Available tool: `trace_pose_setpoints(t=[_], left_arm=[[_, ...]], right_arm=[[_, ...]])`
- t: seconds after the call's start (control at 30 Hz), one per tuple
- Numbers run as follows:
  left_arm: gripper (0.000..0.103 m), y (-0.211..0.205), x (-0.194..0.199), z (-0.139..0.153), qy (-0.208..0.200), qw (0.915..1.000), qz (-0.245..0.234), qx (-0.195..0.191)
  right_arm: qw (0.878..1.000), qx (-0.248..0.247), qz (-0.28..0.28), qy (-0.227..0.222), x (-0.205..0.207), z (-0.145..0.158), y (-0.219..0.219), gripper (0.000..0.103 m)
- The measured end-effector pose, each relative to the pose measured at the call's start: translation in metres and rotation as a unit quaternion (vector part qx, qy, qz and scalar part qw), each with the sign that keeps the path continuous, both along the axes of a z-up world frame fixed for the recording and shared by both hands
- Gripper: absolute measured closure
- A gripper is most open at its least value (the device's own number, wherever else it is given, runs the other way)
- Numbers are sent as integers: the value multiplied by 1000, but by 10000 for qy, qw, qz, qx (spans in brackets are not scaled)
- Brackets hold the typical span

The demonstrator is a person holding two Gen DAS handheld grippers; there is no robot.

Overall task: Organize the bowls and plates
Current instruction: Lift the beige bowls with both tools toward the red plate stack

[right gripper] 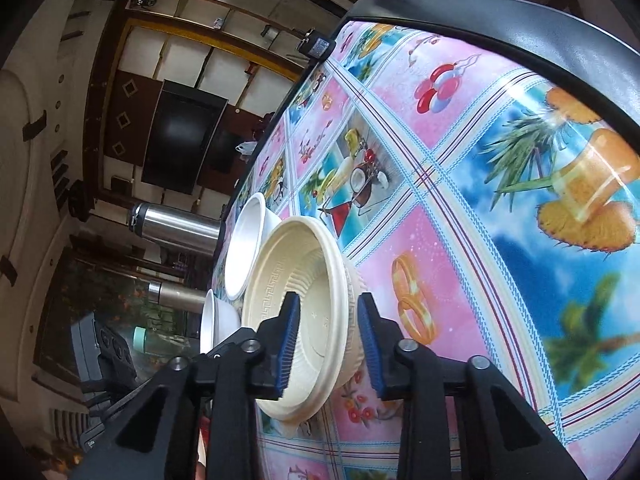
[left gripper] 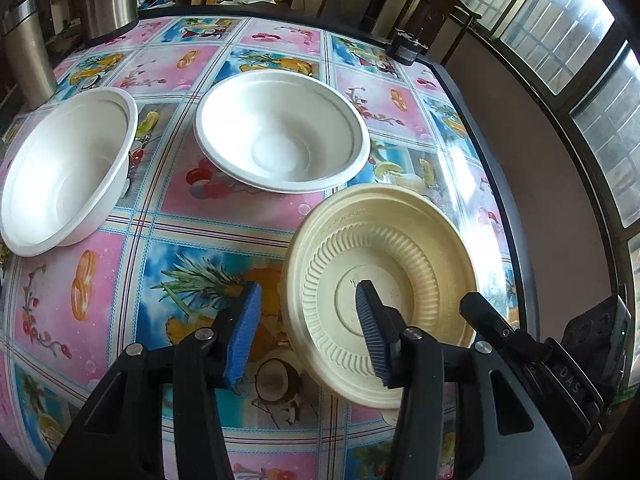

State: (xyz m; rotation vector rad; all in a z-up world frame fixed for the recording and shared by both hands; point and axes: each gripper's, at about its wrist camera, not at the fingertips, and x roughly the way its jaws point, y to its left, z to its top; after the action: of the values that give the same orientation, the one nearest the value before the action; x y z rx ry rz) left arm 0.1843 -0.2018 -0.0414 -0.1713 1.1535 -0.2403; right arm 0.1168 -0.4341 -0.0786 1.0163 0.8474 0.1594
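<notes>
Seemingly mid-approach, the left wrist view looks down on a bench (left gripper: 120, 280) covered in a fruit-print cloth. Two white bowls rest on it: one white bowl (left gripper: 66, 172) toward the far-left edge, a second white bowl (left gripper: 282, 132) nearer the middle of the bench, the two apart. A cream ribbed bowl (left gripper: 384, 280) is closest, toward the right edge. The left gripper (left gripper: 308, 328) is spread wide and carries nothing; one blue pad hangs over the cream bowl's inside, the other over bare cloth outside its near rim, so the rim lies between the fingers. A second black gripper reaches in from the right beside the bowl.

From the right wrist view, which is rolled sideways, the right gripper (right gripper: 329, 344) straddles the wall of the cream ribbed bowl (right gripper: 304, 280), one pad inside and one outside. Its fingers stand fairly narrow, close to the wall, but I cannot tell whether they actually pinch it. Both white bowls show beyond, and steel flasks (right gripper: 176, 224) stand past the far edge.

To do this well, I judge only one gripper should take the thin rim, closing gently to avoid crushing it, then lift level and nest like with like.
</notes>
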Motion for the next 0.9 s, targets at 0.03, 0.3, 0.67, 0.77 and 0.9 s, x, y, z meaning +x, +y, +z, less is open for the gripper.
trace_pose_setpoints(t=[0.03,0.3,0.67,0.77,0.9], left_arm=[[65,0,0,-1,12,10000,9,5],[93,1,-1,-13,68,9998,47,175],[93,12,-12,-8,80,9999,10,101],[93,22,-18,-7,101,9999,62,73],[93,38,-29,-7,127,9998,153,33]], right_arm=[[10000,-23,-9,23,0,-1,0,82],[9997,-236,4,83,1,-1,3,90],[9986,-481,233,61,2,2,15,93],[9973,-603,414,28,1,3,26,93],[9955,-711,629,-40,-2,4,40,93]])
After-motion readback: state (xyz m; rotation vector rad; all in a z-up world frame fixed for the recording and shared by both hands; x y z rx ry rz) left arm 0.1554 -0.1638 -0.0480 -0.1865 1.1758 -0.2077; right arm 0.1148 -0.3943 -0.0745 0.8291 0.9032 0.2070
